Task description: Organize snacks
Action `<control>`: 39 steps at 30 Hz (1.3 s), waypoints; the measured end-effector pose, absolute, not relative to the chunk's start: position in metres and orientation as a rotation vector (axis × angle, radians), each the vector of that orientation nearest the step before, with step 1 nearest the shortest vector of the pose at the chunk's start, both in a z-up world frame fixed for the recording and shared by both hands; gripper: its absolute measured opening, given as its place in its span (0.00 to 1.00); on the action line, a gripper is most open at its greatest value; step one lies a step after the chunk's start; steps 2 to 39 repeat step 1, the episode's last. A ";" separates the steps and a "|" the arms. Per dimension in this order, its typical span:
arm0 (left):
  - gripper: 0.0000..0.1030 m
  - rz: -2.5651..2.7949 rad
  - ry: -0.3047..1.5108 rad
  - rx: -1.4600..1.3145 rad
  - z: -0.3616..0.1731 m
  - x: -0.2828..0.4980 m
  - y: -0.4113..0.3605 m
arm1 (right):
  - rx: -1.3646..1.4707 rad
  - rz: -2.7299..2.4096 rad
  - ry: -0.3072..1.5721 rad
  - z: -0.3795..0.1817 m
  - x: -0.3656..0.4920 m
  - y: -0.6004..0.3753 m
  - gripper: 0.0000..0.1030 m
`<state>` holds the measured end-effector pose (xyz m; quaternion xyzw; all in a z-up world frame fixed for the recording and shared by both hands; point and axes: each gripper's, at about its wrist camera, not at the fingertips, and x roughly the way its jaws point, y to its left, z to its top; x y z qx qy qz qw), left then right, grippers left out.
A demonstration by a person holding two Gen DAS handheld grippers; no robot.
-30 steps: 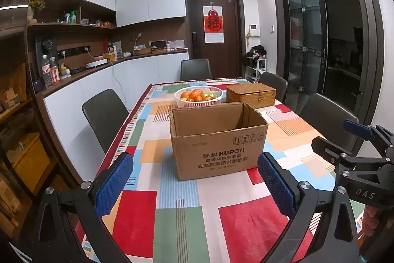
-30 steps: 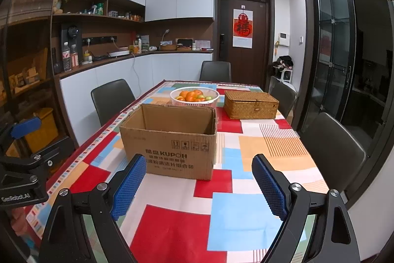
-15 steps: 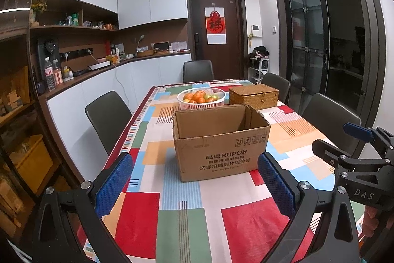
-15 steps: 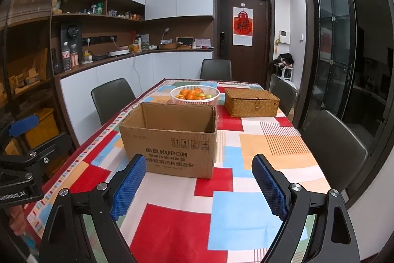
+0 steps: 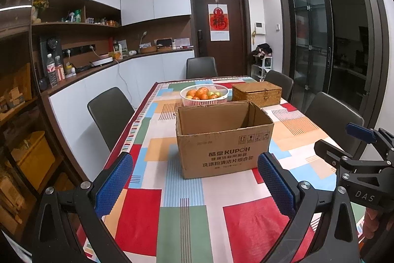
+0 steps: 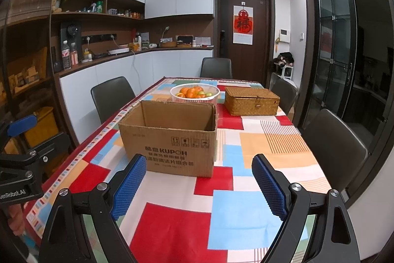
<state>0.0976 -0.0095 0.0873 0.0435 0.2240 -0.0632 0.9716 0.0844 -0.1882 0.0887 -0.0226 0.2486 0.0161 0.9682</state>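
Note:
An open-topped cardboard box (image 5: pixel 224 142) (image 6: pixel 170 137) stands in the middle of the table; its floor is hidden by the near wall. Behind it are a white basket of fruit (image 5: pixel 204 94) (image 6: pixel 194 93) and a lidded wicker box (image 5: pixel 256 93) (image 6: pixel 251 101). No snack packets show. My left gripper (image 5: pixel 194 164) hovers over the near end of the table, open and empty, short of the box. My right gripper (image 6: pixel 199 162) is likewise open and empty, also in front of the box. Each appears at the other view's edge: right gripper (image 5: pixel 357 152), left gripper (image 6: pixel 22 139).
A patchwork tablecloth (image 5: pixel 182 218) (image 6: pixel 177 226) covers the table. Dark chairs (image 5: pixel 110 112) (image 6: pixel 332 142) stand along both sides and at the far end. A white counter with bottles (image 5: pixel 55 70) runs along the left; glass doors (image 6: pixel 335 61) are on the right.

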 end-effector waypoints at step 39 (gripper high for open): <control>1.00 -0.126 0.452 0.088 0.087 0.097 -0.010 | -0.045 0.034 0.503 0.088 0.085 -0.188 0.86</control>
